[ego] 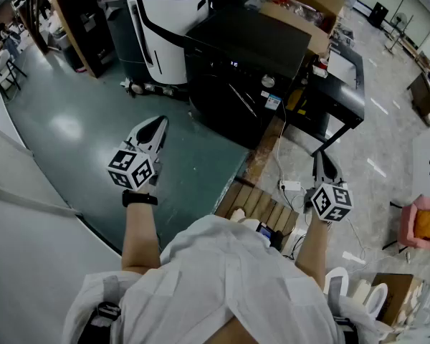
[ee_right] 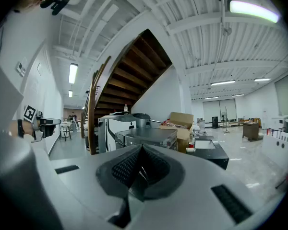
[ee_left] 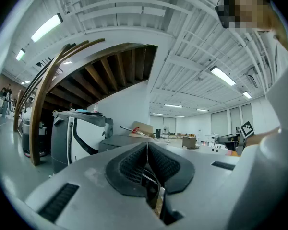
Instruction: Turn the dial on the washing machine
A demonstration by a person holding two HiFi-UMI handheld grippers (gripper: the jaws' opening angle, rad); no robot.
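Closest to the camera is the person's white shirt (ego: 222, 285), with both forearms sticking out past it. So, two grippers: the left gripper (ego: 158, 124) is over the greenish floor (ego: 64, 127), and the right gripper (ego: 321, 158) is above a white power strip (ego: 290, 185) and its cable. Both have their jaws pressed together with nothing in between; each gripper view shows that pretty clearly.

One washing machine (ego: 236, 49), a black boxy unit, sits ahead of both grippers and well apart from them. It's between one white-and-grey machine (ego: 165, 27) on its left and one black table (ego: 344, 92) on its right. One open cardboard box (ego: 308, 6) is behind it. A wooden slatted pallet (ego: 261, 205) lies between the person and the washer.

The dial (ego: 268, 82) looks like a small pale round knob near the washer's top right front, though it's tiny from up here so I can't say more. Little blue lights (ego: 233, 64) glow left of it. One pink chair (ego: 424, 224) sits far right.
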